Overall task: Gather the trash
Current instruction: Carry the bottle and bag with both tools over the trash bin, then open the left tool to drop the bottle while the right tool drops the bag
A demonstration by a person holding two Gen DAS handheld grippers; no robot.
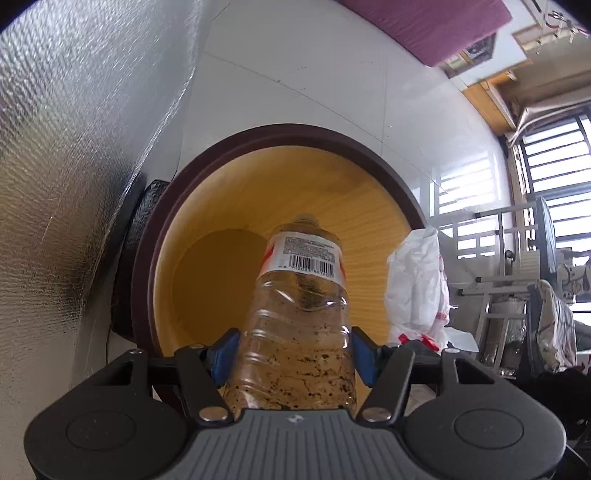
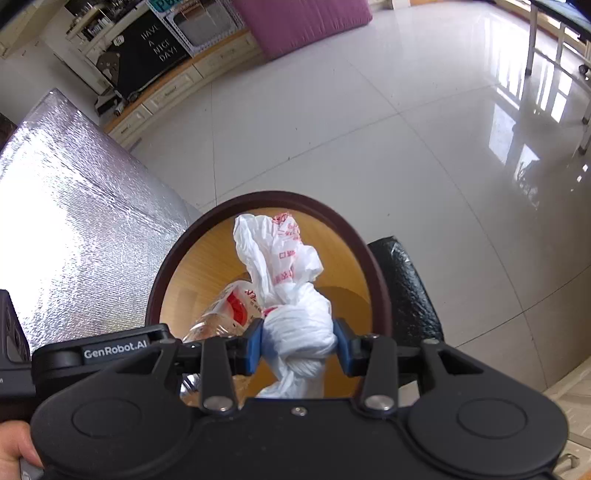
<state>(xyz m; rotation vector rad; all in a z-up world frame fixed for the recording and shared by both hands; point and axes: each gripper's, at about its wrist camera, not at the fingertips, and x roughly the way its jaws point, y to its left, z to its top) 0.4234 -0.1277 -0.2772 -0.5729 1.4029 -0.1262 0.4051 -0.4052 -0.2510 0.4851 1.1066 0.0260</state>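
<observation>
My left gripper (image 1: 295,352) is shut on a clear plastic bottle (image 1: 299,314) with a barcode label and dirty flecks inside. Its neck points down into a round bin (image 1: 280,133) with a dark brown rim and yellow wood-grain inside. In the right wrist view my right gripper (image 2: 298,345) is shut on a knotted white plastic bag (image 2: 291,291) with red print, held over the same bin (image 2: 373,266). The bottle (image 2: 225,314) shows just left of the bag there, and the bag (image 1: 417,280) hangs at the right in the left wrist view.
A silver foil-covered surface (image 2: 74,229) rises on the left beside the bin. A black textured object (image 2: 406,295) sits against the bin's outer wall. Glossy white floor tiles (image 2: 406,129) spread beyond. A purple cushion (image 2: 299,22) and cabinets lie farther off.
</observation>
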